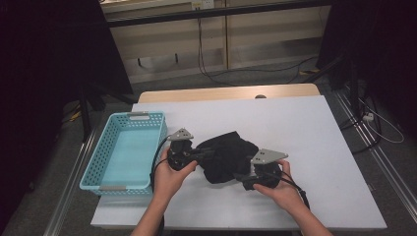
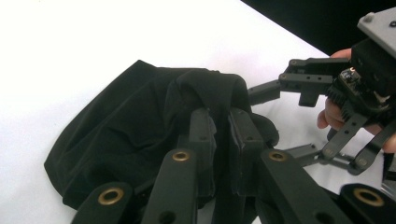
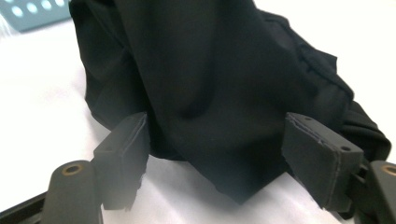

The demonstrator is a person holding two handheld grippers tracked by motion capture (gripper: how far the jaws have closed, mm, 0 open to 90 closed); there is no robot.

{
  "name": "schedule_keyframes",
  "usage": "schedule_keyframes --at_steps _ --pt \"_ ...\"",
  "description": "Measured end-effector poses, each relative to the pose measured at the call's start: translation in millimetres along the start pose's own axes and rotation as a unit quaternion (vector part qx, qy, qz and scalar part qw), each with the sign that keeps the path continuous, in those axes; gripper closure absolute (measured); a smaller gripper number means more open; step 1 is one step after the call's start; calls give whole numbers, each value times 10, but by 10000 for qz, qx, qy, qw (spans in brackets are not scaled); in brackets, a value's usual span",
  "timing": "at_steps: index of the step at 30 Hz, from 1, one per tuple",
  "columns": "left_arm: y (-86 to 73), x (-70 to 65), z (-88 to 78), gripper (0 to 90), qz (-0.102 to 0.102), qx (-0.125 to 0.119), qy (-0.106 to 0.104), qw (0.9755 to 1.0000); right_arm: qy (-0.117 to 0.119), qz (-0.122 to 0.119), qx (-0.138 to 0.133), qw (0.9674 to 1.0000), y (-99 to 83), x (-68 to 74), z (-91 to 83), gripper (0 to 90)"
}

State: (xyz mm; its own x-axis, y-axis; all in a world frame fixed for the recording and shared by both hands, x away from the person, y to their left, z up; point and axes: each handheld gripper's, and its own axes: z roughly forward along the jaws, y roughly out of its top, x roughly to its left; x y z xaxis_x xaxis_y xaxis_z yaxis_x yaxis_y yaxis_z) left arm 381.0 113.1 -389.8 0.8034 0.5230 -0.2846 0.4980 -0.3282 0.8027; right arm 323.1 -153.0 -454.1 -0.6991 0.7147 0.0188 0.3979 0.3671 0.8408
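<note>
A crumpled black cloth [image 1: 226,155] lies on the white table top [image 1: 305,128], between my two hands. My left gripper [image 1: 206,152] reaches into its left side; in the left gripper view its jaws [image 2: 223,126] stand close together with a fold of the cloth [image 2: 135,126] pinched between them. My right gripper [image 1: 239,176] is at the cloth's near right edge. Seen in the right gripper view, that gripper [image 3: 223,156] has its jaws wide apart, and a hanging corner of the cloth [image 3: 210,70] sits between the pads without touching them. The right gripper [image 2: 280,121] is also in the left gripper view, open.
A light blue perforated basket [image 1: 147,116] stands at the table's left edge, close to my left hand; its corner [image 3: 32,11] appears in the right gripper view. Bare white surface stretches to the right and behind the cloth. Cables lie on the floor beyond the table.
</note>
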Motion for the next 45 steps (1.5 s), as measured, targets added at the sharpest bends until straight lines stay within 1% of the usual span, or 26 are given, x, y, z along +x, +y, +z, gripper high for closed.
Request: schedule_keyframes --at_steps 2,3,4,5,6,7,8,10,11,12,14,17,18,19,20,21,22,24,25,28,32,35,36,38,41,45 --pt "-9 8 -4 816 24 43 19 10000 -60 -140 85 9998 -4 -1 22 421" --pt "-12 14 -8 816 38 69 33 10000 -209 -214 164 9994 -8 -29 21 581" --pt "-18 13 -6 816 5 76 32 10000 -209 -214 164 9994 -8 -29 21 581" --pt "-24 15 -3 816 14 78 17 10000 -131 -46 84 9999 -8 -76 -8 763" --pt "-32 6 8 816 11 120 11 9999 -144 -10 51 9999 -4 -97 -29 842" --pt "-32 6 8 816 11 120 11 9999 -144 -10 51 9999 -4 -97 -29 842" --pt "-35 1 18 816 29 127 11 9999 -116 41 20 9999 -1 -118 -50 878" --pt "-35 -6 27 816 69 160 -5 9998 -187 93 -5 9998 6 -162 -95 891" --pt "-34 -9 29 816 60 168 3 9998 -247 241 -104 9994 17 -225 -158 893" --pt "-33 -9 32 816 51 161 -11 9999 -247 241 -104 9994 17 -225 -158 893" --pt "-32 -12 46 816 75 135 -66 9999 -297 415 -302 9982 41 -295 -259 893" --pt "-36 -35 108 798 131 113 -177 9997 -460 472 -489 9966 70 -388 -424 894" --pt "-42 -42 136 798 202 135 -138 9996 -460 472 -489 9966 70 -388 -424 894" --pt "-51 -43 162 783 248 176 -86 9995 -553 473 -467 9963 60 -406 -441 894" --pt "-63 -36 183 760 240 200 -69 9995 -658 504 -451 9955 41 -432 -453 894" --pt "-91 -21 215 645 237 233 -60 9994 -749 662 -437 9940 -7 -503 -476 894" --pt "-91 -21 215 607 237 233 -60 9994 -749 662 -437 9940 -7 -503 -476 894" --pt "-112 -33 229 538 229 244 -113 9994 -825 772 -412 9927 -68 -602 -520 894" --pt "-118 -47 232 538 234 240 -160 9993 -825 772 -412 9927 -68 -602 -520 894" --pt "-132 -119 235 393 430 246 -238 9985 -921 870 -365 9913 -116 -660 -549 893" --pt "-167 -207 216 327 564 255 -301 9976 -957 887 -346 9908 -126 -671 -552 893" --pt "-216 -239 199 275 783 346 -194 9961 -994 884 -311 9906 -126 -667 -541 893" --pt "-233 -244 191 252 801 363 -189 9959 -983 859 -301 9910 -127 -667 -538 893" --pt "-270 -252 170 252 821 383 -174 9957 -981 838 -304 9912 -126 -667 -536 893" --pt "-343 -275 174 270 798 540 -207 9951 -985 850 -300 9910 -127 -670 -535 892" --pt "-423 -290 260 327 830 750 -182 9936 -989 871 -287 9909 -129 -677 -529 893"
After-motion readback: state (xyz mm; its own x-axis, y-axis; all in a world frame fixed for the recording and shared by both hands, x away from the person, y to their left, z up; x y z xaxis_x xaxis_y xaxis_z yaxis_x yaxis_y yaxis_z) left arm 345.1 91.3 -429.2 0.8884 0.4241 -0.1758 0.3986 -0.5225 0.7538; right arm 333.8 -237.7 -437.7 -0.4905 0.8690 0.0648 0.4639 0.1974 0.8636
